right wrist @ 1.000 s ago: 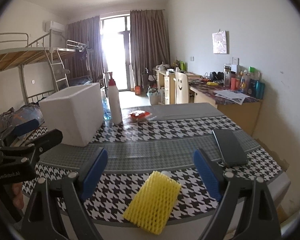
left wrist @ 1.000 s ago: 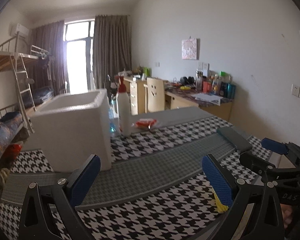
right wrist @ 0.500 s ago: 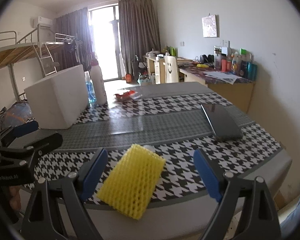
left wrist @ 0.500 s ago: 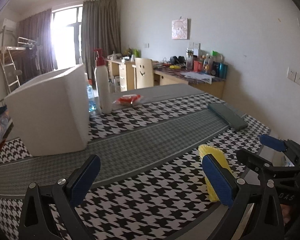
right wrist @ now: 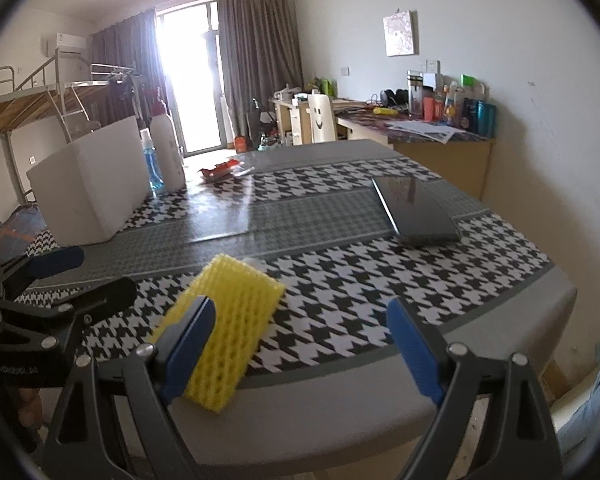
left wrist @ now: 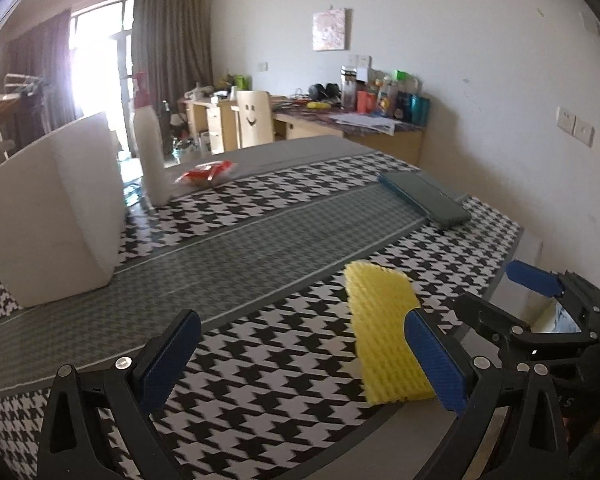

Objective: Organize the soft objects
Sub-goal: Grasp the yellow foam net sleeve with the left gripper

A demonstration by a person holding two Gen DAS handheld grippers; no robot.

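Observation:
A yellow foam net sleeve lies flat near the front edge of the houndstooth-covered table. My left gripper is open above the cloth; its right finger hides the net's near corner. My right gripper is open too, and its left finger overlaps the net's near end. Neither pair of pads touches the net. Each gripper shows in the other's view: the right gripper at the right edge, the left gripper at the left edge. A white foam box stands at the table's left.
A dark flat slab lies at the right of the table. Behind the box stand a white bottle and a blue spray bottle, with a red packet nearby. The table's grey rim is just below my right gripper.
Both grippers have sunk and tipped down toward the table's front. The yellow net came into the left view and grew; in the right view it slid toward the left finger.

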